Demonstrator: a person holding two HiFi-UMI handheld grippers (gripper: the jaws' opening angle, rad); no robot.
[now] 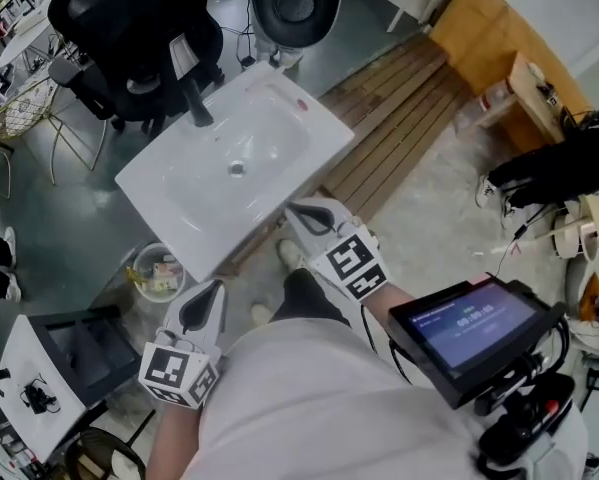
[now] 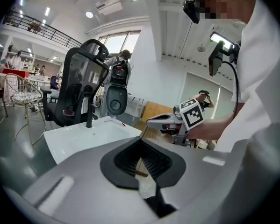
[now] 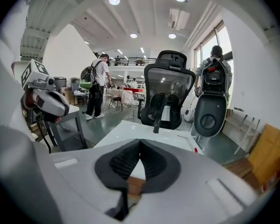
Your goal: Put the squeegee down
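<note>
- The grey left gripper is held with its jaws clenched on nothing.
- The grey right gripper is held clenched, empty, by the white rectangular washbasin.

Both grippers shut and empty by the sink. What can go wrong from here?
1. The right gripper hovers close to the near edge of the sink; a careless swing could knock it askew.
2. Cables lie loose on the floor to the right: a likely trip hazard.
</note>
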